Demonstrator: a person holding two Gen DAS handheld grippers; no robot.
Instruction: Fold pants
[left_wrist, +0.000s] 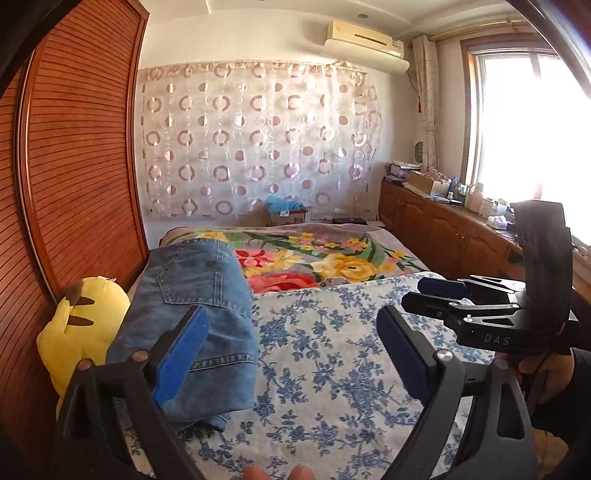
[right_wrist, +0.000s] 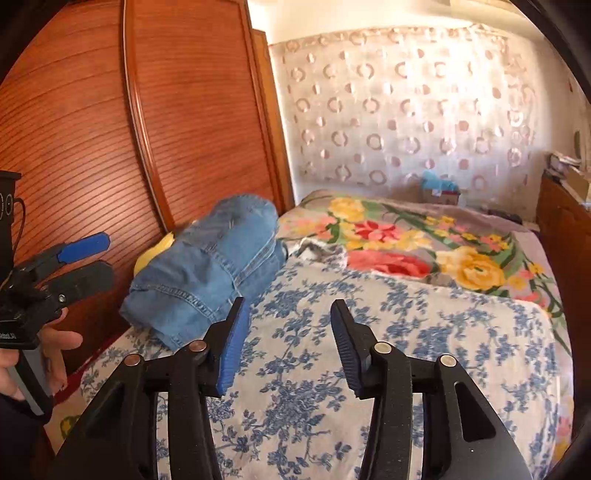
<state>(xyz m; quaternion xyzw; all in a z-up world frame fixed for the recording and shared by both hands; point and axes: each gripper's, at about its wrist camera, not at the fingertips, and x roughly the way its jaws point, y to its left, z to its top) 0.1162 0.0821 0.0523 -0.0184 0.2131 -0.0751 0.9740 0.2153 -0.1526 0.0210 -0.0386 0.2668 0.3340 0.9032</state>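
The blue jeans (left_wrist: 192, 291) lie folded in a thick bundle at the left edge of the bed, beside the wardrobe. In the right wrist view the jeans (right_wrist: 214, 266) lie ahead and to the left. My left gripper (left_wrist: 291, 314) is open wide, with only the sheet showing between its fingers. Its left blue pad (left_wrist: 181, 354) overlaps the bundle's near end in the picture. My right gripper (right_wrist: 289, 306) is open over the sheet and holds nothing. Each gripper shows in the other's view: the right gripper (left_wrist: 417, 293) and the left gripper (right_wrist: 109, 258), each held by a hand.
A yellow plush toy (left_wrist: 81, 321) is wedged between the jeans and the slatted wooden wardrobe (left_wrist: 81, 166). A blue-flowered sheet (left_wrist: 332, 369) covers the near bed, with a bright floral blanket (left_wrist: 332, 258) beyond it. A cluttered wooden cabinet (left_wrist: 443, 229) runs along the right under the window.
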